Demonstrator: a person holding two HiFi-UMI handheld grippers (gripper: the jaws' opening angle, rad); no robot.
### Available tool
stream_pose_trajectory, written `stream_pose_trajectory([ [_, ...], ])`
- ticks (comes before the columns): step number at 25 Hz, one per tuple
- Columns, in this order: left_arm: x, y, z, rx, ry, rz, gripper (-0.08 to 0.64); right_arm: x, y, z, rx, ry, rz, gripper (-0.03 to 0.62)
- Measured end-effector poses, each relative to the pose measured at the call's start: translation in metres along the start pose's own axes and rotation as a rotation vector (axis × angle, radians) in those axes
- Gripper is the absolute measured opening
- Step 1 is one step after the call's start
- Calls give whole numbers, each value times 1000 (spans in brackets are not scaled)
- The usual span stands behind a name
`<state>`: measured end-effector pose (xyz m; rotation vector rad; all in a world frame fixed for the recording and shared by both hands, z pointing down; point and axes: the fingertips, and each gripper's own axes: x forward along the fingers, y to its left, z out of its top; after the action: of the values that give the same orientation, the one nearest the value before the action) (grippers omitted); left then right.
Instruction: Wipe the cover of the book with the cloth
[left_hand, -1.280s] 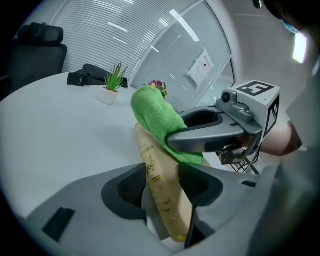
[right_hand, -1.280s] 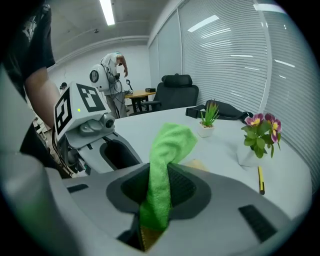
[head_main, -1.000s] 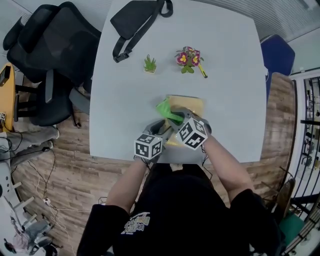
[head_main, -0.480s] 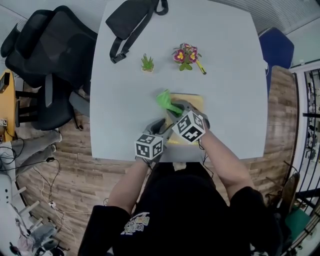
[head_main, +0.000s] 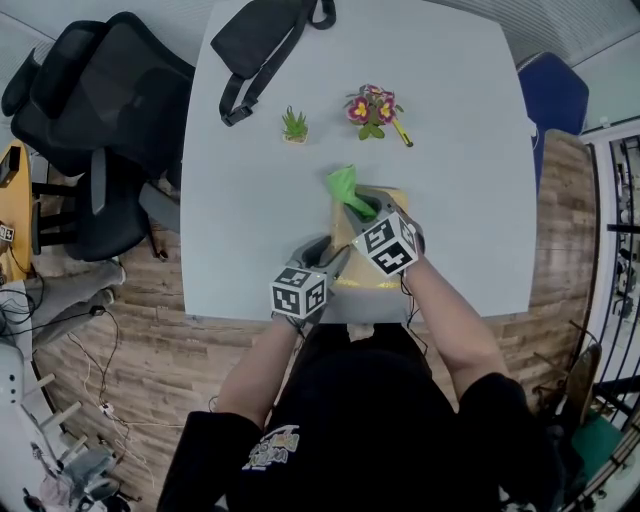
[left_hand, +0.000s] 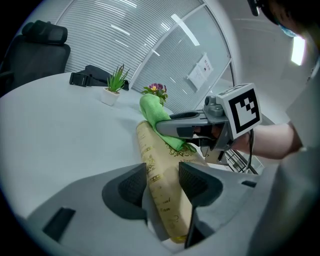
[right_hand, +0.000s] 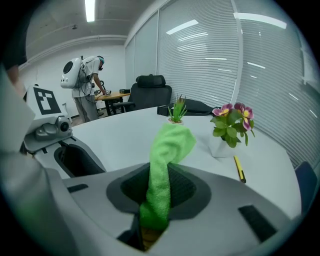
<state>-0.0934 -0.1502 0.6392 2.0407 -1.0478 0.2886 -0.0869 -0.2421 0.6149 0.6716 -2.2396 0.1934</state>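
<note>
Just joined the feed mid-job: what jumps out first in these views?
The bright green cloth stands out most, pinched in the right gripper and poking out over the far end of the tan, gilt-lettered book near the table's front edge. The left gripper clamps that book's near end. Farther back on the pale table stand a flowering pot and a small green plant.

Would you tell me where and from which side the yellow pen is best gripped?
Probably across the barrel of the yellow pen, at the end away from the flowers, coming from straight above: it lies flat on the table, and its other end sits close to the blooms.
</note>
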Motion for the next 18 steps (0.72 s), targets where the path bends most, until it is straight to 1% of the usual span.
stream_pose_trajectory([
  [18, 0, 0, 0, -4, 1, -1, 206, -29, -60, -38, 153, 1, -134, 97],
])
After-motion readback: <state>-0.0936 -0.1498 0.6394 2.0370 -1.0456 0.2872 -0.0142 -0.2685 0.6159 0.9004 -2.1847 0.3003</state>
